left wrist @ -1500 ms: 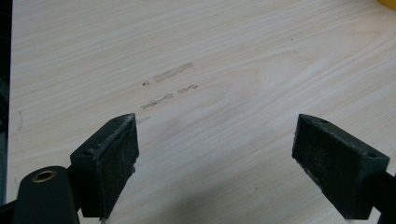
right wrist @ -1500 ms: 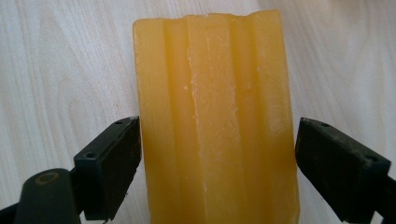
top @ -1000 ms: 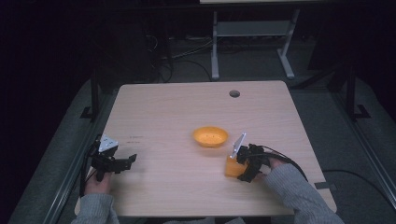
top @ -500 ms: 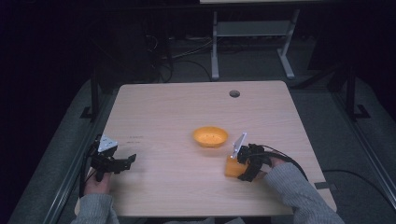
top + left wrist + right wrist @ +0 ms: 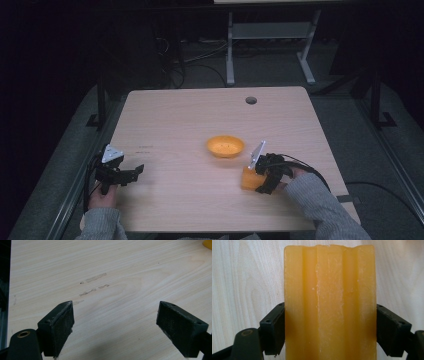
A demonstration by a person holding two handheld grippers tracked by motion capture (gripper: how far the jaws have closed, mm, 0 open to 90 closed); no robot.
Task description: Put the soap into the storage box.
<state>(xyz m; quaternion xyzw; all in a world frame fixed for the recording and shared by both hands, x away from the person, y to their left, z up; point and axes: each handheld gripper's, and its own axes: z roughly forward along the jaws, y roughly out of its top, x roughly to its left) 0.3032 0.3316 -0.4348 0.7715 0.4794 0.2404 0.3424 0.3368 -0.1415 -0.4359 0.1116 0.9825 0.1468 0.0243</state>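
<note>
- The left gripper (image 5: 134, 172) hovers low over the table (image 5: 190, 120) near its left front edge, held in the person's left hand (image 5: 102, 196); its jaws stand wide apart with bare wood between them.
- Faint smudge marks (image 5: 93, 285) lie on the wood ahead of those jaws in the left gripper view.
- An orange bowl (image 5: 225, 146) sits near the table's middle, well apart from the left gripper.
- The orange ridged block (image 5: 248, 178) stands just right of and in front of the bowl, on the tabletop.
- The right gripper (image 5: 256, 181) clamps that block, one pad against each side, as the right gripper view shows.
</note>
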